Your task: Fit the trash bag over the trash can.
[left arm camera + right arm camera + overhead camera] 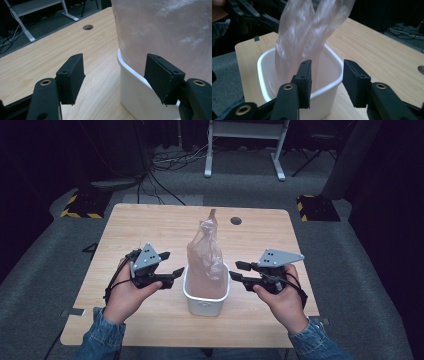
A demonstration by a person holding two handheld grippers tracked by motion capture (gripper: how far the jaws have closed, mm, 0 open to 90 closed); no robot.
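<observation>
So there's a white plastic tub sitting on the wooden table, close to the person's edge and roughly in the middle. A thin pinkish plastic bag is stuffed down inside it and stands up tall out of the top, its upper end twisted to a narrow tip (looks see-through and crinkly in the right gripper view).

The left gripper sits just left of the tub, jaws spread with nothing between them. In the left gripper view one jaw is out over bare table and the other is right by the tub's rim, with the bag bulging just behind it. I can't tell if that jaw is actually touching.

The right gripper is just right of the tub, jaws pointing at it and partly apart. In the right gripper view the tub's near wall lines up with the gap between them, but the pads don't look pressed on it, so it isn't pinching anything.

Both hands are held up off the table, one each side of the tub.
</observation>
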